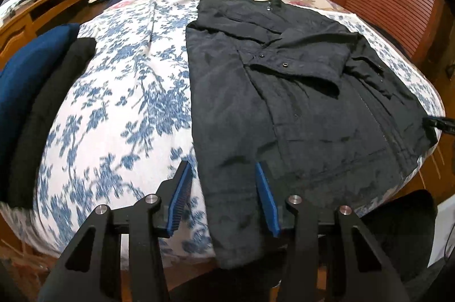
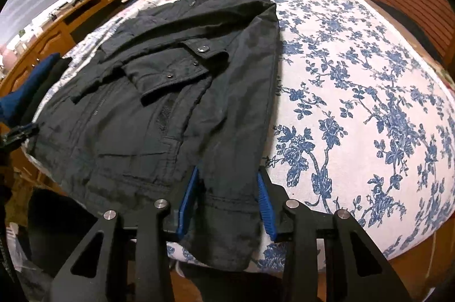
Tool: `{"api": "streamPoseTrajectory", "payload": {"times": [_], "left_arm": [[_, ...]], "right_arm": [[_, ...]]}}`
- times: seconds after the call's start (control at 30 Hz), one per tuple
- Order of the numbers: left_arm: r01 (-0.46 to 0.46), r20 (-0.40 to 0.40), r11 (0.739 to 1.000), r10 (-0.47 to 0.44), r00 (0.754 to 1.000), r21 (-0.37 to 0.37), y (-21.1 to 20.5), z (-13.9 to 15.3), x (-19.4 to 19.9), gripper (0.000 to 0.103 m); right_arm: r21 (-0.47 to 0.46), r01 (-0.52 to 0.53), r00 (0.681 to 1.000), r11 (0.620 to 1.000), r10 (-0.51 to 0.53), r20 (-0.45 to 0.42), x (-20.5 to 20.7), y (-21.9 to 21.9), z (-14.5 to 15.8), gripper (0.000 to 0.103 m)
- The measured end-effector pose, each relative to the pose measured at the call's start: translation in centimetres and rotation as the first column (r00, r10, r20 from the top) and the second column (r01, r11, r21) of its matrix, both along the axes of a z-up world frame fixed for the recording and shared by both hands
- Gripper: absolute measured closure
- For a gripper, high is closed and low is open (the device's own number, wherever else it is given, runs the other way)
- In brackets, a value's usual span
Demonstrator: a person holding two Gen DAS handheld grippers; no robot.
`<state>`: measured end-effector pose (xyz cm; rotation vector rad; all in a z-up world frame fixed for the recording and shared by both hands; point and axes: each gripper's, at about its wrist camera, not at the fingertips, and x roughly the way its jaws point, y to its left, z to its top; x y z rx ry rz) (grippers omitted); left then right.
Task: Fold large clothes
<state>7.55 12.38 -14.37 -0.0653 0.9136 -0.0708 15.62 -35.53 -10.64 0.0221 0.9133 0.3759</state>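
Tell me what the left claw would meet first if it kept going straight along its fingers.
Most likely the near corner of the black jacket, at its hem on the blue floral bedspread. The left claw straddles the jacket's left edge, jaws apart, pads not yet pressing. Depth is unclear, so it may already brush the cloth.

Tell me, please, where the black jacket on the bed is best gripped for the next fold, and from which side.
Probably at the bottom hem of the black jacket, one corner per hand-held gripper, coming from the foot of the bed. The hem overhangs that near edge, so fingers can slip around it, and both sleeves already lie folded across the front.
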Motion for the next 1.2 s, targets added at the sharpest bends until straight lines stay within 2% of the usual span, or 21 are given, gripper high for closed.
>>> {"api": "streamPoseTrajectory", "payload": {"times": [0.1, 0.2, 0.4, 0.47, 0.5, 0.53, 0.6, 0.7, 0.83, 1.0, 1.07, 1.13, 1.2], "left_arm": [[-0.016, -0.004, 1.000, 0.016, 1.000, -0.018, -0.1, -0.1, -0.4, 0.055], [-0.004, -0.016, 1.000, 0.004, 1.000, -0.011, -0.4, -0.3, -0.8, 0.055], [0.023, -0.032, 1.000, -0.023, 0.999, 0.007, -0.5, -0.8, -1.5, 0.055], [0.027, -0.027, 1.000, -0.027, 0.999, 0.004, -0.5, -0.8, -1.8, 0.056], [0.028, -0.025, 1.000, -0.028, 0.999, 0.003, -0.5, -0.8, -1.9, 0.064], [0.021, -0.021, 1.000, -0.021, 1.000, 0.010, -0.5, -0.7, -1.9, 0.071], [0.018, -0.016, 1.000, -0.018, 1.000, -0.001, -0.2, -0.4, -2.1, 0.080], [0.007, -0.019, 0.999, -0.007, 1.000, -0.037, 0.3, -0.3, -2.1, 0.081], [-0.002, -0.029, 0.999, 0.001, 1.000, -0.040, 0.4, -0.6, -2.1, 0.081], [-0.010, -0.028, 0.999, 0.009, 1.000, -0.035, 0.3, -0.9, -2.1, 0.079], [-0.004, -0.026, 1.000, 0.004, 1.000, -0.022, 0.1, -0.8, -2.2, 0.079], [0.018, -0.025, 0.999, -0.019, 1.000, -0.031, -0.1, -0.5, -2.3, 0.096], [0.026, -0.011, 0.999, -0.026, 1.000, -0.026, -0.4, 0.4, -2.4, 0.099]], "right_arm": [[0.006, -0.010, 1.000, 1.000, 0.010, -0.004, -0.1, -0.4, -0.2, 0.061], [-0.015, -0.014, 1.000, 1.000, 0.013, -0.029, 0.0, -0.5, -0.9, 0.061], [-0.034, -0.010, 1.000, 0.999, 0.009, -0.016, -0.8, -0.8, -1.6, 0.061], [-0.030, -0.017, 1.000, 0.999, 0.017, 0.004, -1.4, -0.5, -1.5, 0.072], [-0.006, -0.027, 0.999, 1.000, 0.027, 0.022, -1.7, -0.4, -1.3, 0.077], [0.022, -0.031, 0.999, 0.999, 0.030, 0.036, -2.0, -0.4, -1.0, 0.078], [0.065, -0.019, 0.999, 0.998, 0.015, 0.049, -2.1, -0.8, -0.7, 0.078], [0.075, -0.011, 0.999, 0.997, 0.008, 0.045, -2.1, -1.1, -0.9, 0.077], [0.049, 0.014, 1.000, 0.999, -0.015, 0.005, -1.7, -1.0, -2.3, 0.072], [0.106, 0.033, 0.999, 0.994, -0.032, -0.012, -1.3, -1.5, -3.2, 0.072], [0.106, 0.024, 1.000, 0.994, -0.023, -0.006, -1.3, -1.5, -3.1, 0.079], [0.108, 0.012, 1.000, 0.994, -0.015, 0.026, -1.2, -1.4, -2.8, 0.086], [0.107, 0.011, 0.998, 0.994, -0.017, 0.053, -1.5, -1.4, -2.4, 0.087]]}}
